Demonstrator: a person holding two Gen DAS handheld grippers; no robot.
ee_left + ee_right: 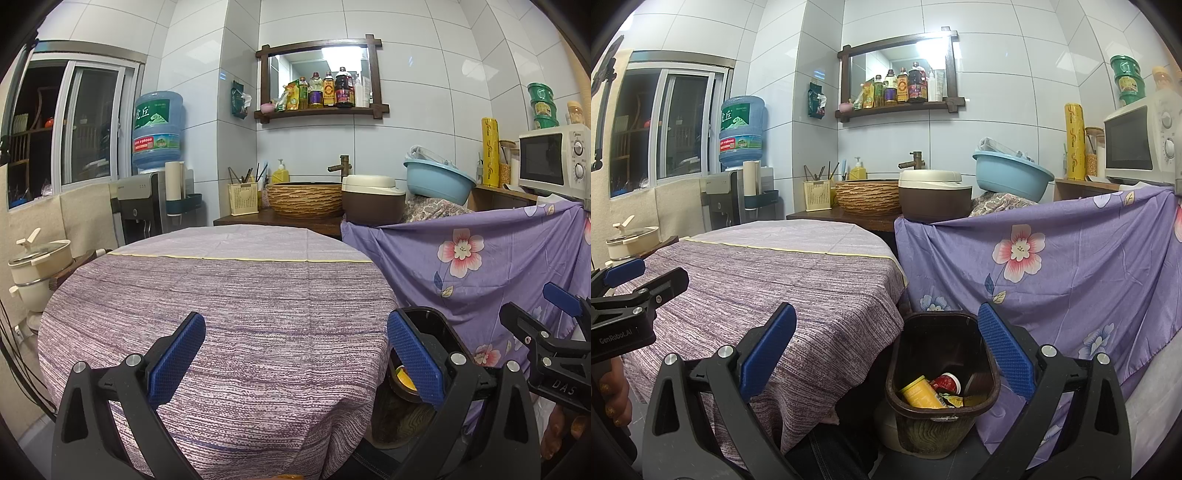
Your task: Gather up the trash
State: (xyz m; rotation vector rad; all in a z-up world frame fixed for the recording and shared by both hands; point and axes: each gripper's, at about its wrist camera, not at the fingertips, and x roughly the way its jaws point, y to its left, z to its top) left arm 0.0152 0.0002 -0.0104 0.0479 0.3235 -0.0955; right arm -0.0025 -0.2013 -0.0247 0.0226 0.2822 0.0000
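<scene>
Trash (929,391) lies inside the bin (988,400) off the table's (221,295) right edge; left gripper (295,365) and right gripper (886,354) both spread, empty. Collection appears finished; next, withdraw

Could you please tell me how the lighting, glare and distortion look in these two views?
Left wrist: even indoor light, bright glare in the mirror, tile lines bowed by the fisheye, dark corners. Right wrist: the same glare and bowing; the bin interior is dim, yet all is sharp.
</scene>
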